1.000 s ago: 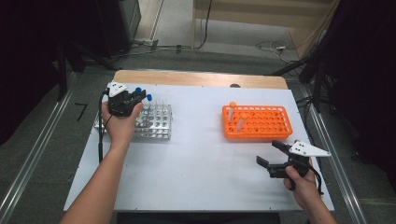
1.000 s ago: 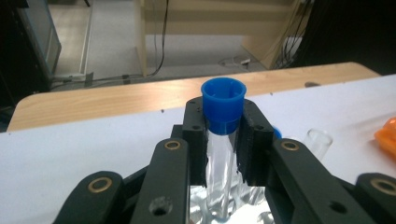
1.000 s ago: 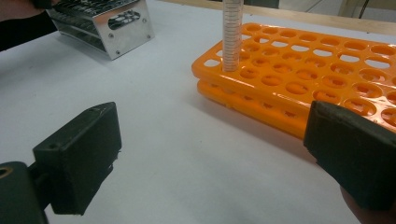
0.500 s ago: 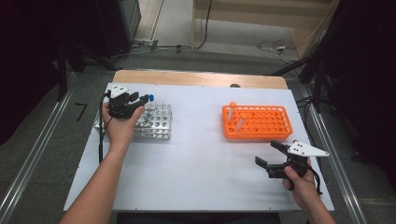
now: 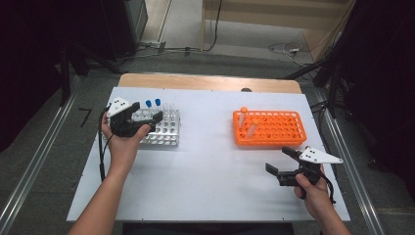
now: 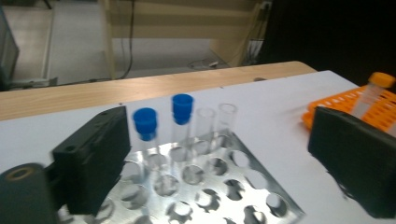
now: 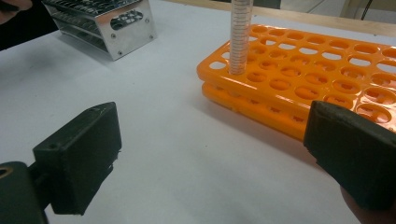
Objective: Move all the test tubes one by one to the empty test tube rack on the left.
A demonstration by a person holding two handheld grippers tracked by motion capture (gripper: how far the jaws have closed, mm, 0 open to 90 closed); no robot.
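A: High view: your left tool has just spread its jaws, empty, beside the steel rack; two blue-capped tubes stand inside.

B: Remaining?

A: Probably orange rack tubes; right tool is released.

High overhead view plus 2 close claw-mounted views, all sharing the orange rack.
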